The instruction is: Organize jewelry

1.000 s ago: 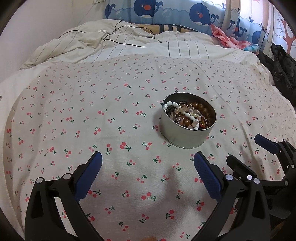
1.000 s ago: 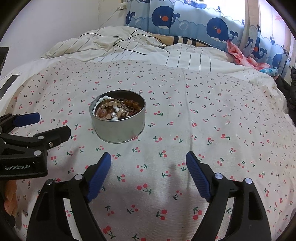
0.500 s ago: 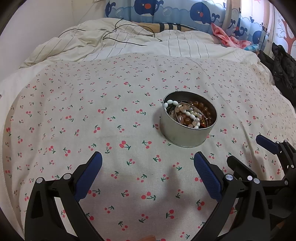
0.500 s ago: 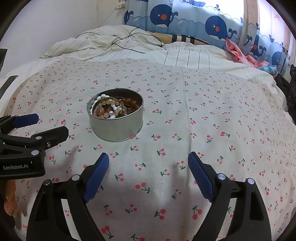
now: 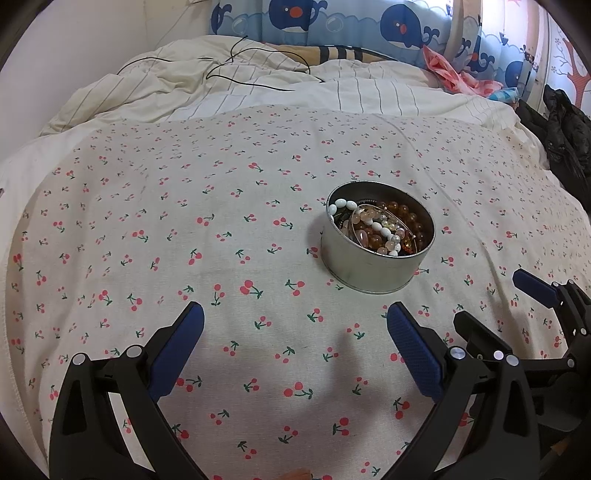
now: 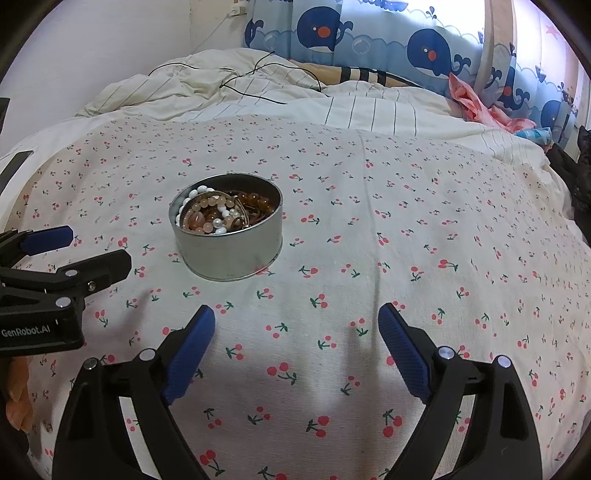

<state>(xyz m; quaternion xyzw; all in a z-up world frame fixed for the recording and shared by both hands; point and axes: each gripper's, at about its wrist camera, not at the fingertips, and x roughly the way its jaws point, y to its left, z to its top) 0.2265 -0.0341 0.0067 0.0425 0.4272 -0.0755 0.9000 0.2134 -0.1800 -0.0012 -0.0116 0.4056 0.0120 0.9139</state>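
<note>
With your left gripper [image 5: 295, 325] spread and your right gripper [image 6: 297, 326] opening, both empty, reach the tin [image 6: 227, 243] ahead-left of the right fingers and pinch one bracelet [image 6: 207, 212] only.

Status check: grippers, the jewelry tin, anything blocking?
Left gripper open, empty; right gripper opening, nothing between jaws. Round tin of beaded bracelets upright on cherry sheet. Path clear.

cherry sheet [image 5: 221, 206] | striped duvet [image 5: 258, 85] | blk cable [image 5: 236, 70] | whale curtain [image 6: 369, 33]
</note>
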